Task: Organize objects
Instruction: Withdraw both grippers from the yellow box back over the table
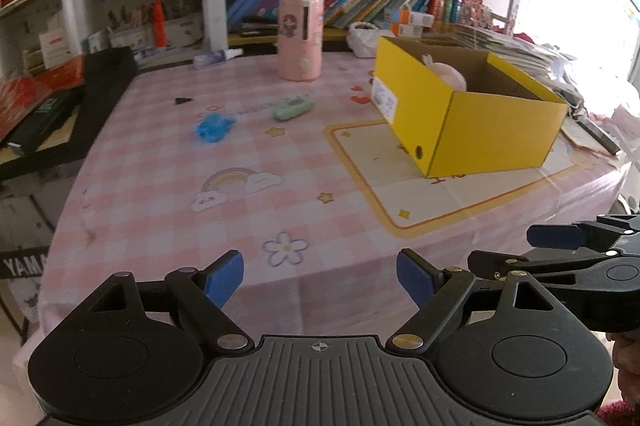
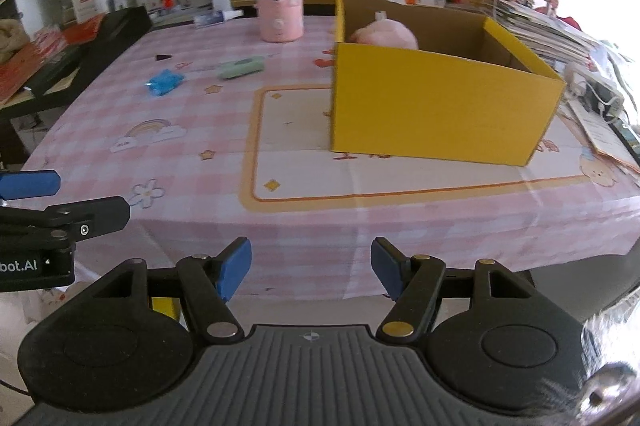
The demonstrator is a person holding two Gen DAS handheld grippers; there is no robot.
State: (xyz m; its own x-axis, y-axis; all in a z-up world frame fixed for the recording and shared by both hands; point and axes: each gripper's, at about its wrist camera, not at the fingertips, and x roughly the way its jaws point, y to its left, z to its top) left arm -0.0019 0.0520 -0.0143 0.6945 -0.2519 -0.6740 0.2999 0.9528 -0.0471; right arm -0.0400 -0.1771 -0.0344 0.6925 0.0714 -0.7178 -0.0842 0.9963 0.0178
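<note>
Yellow box [image 1: 472, 114] set open-topped on the pink check tablecloth [image 1: 168, 162], likely as the drop spot: pink soft toy [image 1: 450, 74] already inside, near the far-left corner. Still loose on the cloth, so prob. next to go in: green case [image 1: 292, 107], blue crinkly thing [image 1: 214, 128], small black bit [image 1: 182, 100], pink cylinder [image 1: 301, 38] upright at the back edge.

Left gripper [image 1: 320, 276] at the near table edge, jaws apart, nothing btwn the blue pads. In left wrist view: green case approx 12 o'clock, well apart; blue thing approx 11; black bit further out at 11; cylinder beyond the case at 12; box at 1–2 o'clock.

Right gripper [image 2: 311, 272] also empty, jaws parted, narrower than left. In right wrist view: box dead ahead to 1 o'clock, nearer than the loose items; green case [image 2: 241, 67] and blue thing [image 2: 165, 82] at 11, far across the cloth.

Both held low, side by side at the near edge, angled down at the table: reads as an approach, no target touched yet. Loose items sit on the left side, so left gripper looks better placed for them.
</note>
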